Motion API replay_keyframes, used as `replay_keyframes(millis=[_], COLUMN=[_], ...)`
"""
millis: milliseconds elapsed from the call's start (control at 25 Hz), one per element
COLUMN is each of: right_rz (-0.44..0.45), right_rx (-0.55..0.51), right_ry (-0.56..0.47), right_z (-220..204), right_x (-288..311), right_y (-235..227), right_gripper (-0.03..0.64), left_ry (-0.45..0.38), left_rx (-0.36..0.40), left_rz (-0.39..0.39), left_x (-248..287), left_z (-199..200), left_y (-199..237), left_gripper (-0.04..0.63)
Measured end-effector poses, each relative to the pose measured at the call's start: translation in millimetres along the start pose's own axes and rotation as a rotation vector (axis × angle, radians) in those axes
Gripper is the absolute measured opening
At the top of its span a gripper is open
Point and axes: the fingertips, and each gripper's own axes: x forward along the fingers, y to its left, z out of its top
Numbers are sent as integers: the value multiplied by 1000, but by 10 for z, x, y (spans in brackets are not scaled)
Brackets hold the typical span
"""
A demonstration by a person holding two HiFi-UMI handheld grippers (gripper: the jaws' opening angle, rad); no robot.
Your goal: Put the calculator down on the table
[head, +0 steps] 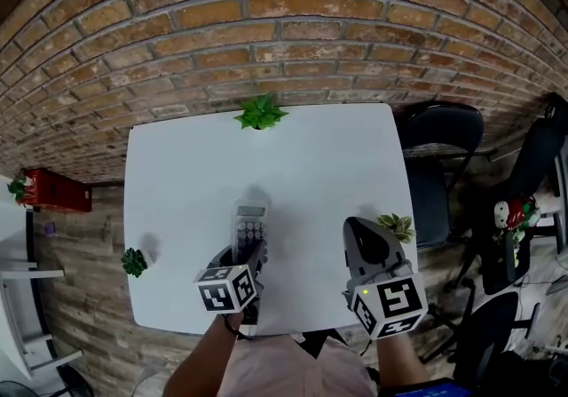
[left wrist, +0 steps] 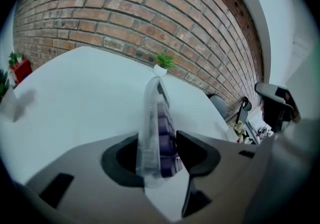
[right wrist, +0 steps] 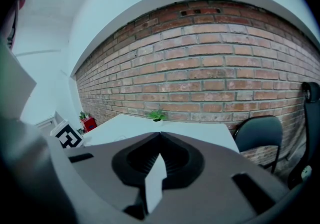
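A grey calculator [head: 249,225] with dark keys lies on the white table [head: 302,155], its near end between the jaws of my left gripper [head: 245,255]. The left gripper view shows the calculator [left wrist: 156,118] edge-on, keys facing right. The left gripper [left wrist: 157,137] stands slightly open around it, with a thin gap at the key side. Over the table's near right corner, my right gripper [head: 358,230] is shut with nothing in it. In its own view the right gripper [right wrist: 160,135] has its jaws meeting at the tips.
A small potted plant [head: 260,113] stands at the table's far edge, another [head: 133,262] at the left edge and a third [head: 397,226] at the right edge. Black chairs [head: 441,133] stand to the right. A brick wall [head: 266,22] runs behind the table.
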Motion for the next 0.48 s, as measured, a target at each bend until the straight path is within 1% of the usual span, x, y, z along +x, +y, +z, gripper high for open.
replay_keyframes(millis=[120,200,280,360,480], right_rz=[-2,2,3,4,10], right_rx=[-2,-7,-8,-9,-12], right_ry=[2,2,2,2,-1], right_z=[3,11,11,6,0], right_x=[11,17,16,9,-13], right_y=[15,37,53,65,91], right_gripper=[3,2,3,2,2], left_ry=[13,30,39,23,-17], left_rx=[75,104,145,216,338], left_rz=[23,32,61,116,186], left_x=[9,16,8,-28,-122], left_z=[-28,-68,-97,-81,-7], left_y=[17,32,76,147,198], left_gripper=[265,304,338,375,396])
